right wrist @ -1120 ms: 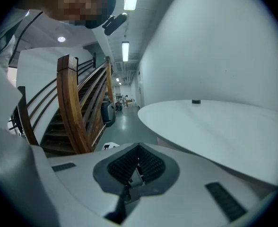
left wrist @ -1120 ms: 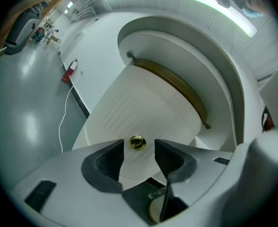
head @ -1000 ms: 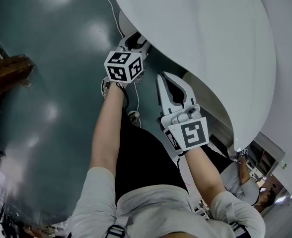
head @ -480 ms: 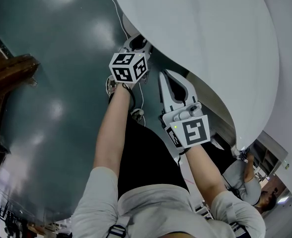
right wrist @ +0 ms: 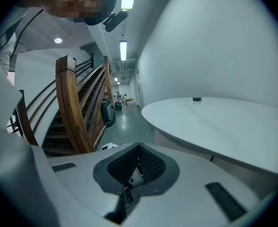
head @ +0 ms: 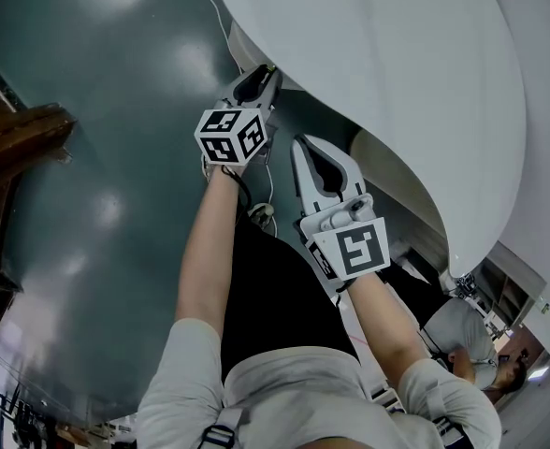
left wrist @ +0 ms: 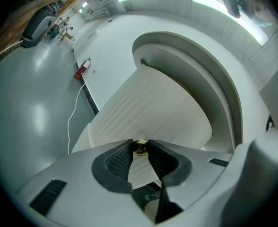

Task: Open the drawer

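The drawer front (left wrist: 153,108) is a pale ribbed panel under the round white tabletop (head: 378,73). It has a small brass knob (left wrist: 140,147). My left gripper (left wrist: 140,148) is shut on that knob, with the dark ribbed pads (left wrist: 119,161) pressed against both sides. In the head view the left gripper (head: 260,76) reaches under the table's edge, where the knob (head: 271,66) shows as a tiny glint. My right gripper (head: 305,146) hovers beside it, apart from the table, its fingers together. The right gripper (right wrist: 135,166) is shut with nothing in it.
A glossy dark green floor (head: 97,157) lies below. A white cable (left wrist: 75,112) runs across it past a red object (left wrist: 81,70). A wooden staircase (right wrist: 77,112) stands to the left. Another person (head: 462,330) is at the head view's lower right.
The left gripper's fingers have drawn together at the table's edge and the hand has shifted slightly toward me. The right gripper has kept its place.
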Available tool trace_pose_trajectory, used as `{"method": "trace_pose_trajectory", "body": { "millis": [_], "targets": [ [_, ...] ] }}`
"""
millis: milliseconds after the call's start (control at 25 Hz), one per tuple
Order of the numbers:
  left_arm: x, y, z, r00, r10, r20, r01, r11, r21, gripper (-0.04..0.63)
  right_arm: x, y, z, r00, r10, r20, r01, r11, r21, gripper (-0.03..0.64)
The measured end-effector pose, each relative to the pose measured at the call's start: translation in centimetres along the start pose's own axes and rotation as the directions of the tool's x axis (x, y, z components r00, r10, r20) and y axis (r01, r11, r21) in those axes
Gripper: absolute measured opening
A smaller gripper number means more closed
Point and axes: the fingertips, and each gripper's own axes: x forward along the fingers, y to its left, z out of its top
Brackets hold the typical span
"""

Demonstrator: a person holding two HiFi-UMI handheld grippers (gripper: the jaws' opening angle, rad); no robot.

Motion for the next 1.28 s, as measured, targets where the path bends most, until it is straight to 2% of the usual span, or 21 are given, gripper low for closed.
{"method": "trace_pose_trajectory", "body": {
  "millis": [680, 1280],
  "targets": [
    [-5.0, 1.1, -1.0, 0.998, 0.070, -0.008, -0.070, 0.998, 0.000, 0.101, -0.9, 2.9, 0.9, 0.999, 0.017, 0.030, -0.018, 1.000, 0.013, 0.014],
    [-7.8, 1.5, -1.8, 0.995, 0.099, -0.008, -0.099, 0.995, -0.017, 0.100, -2.4, 4.7, 0.3, 0.999, 0.023, 0.035, -0.024, 1.000, 0.011, 0.014]
  ]
}}
